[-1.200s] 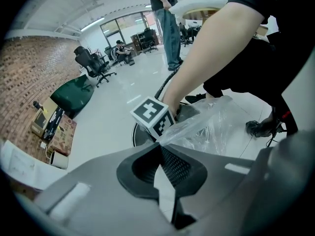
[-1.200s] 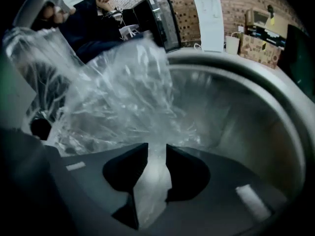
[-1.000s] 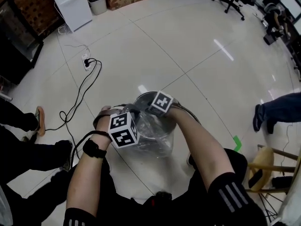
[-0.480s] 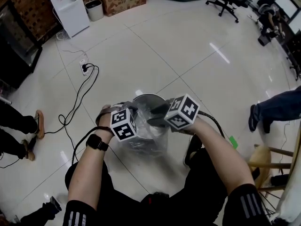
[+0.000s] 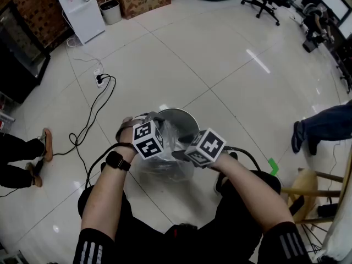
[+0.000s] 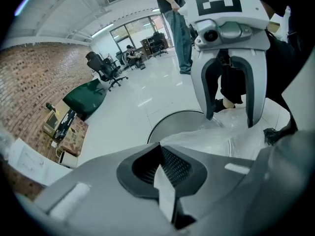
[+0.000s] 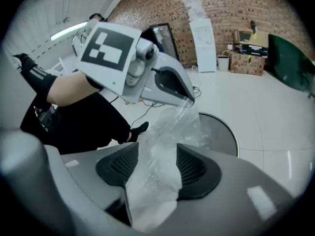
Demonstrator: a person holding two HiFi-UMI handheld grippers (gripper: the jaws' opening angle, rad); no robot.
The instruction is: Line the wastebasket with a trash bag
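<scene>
Right gripper view: your right tongs [image 7: 153, 168], just opening wide, straddle the bag [image 7: 170, 129]; left tongs [image 7: 188, 99] pinch it ahead, over the bin [image 7: 230, 132].

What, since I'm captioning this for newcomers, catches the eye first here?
A clear trash bag is bunched over the round metal wastebasket on the floor, centre of the head view. The left tool is shut on its film; the right tool has just been opening its jaws, film loose between them.
</scene>
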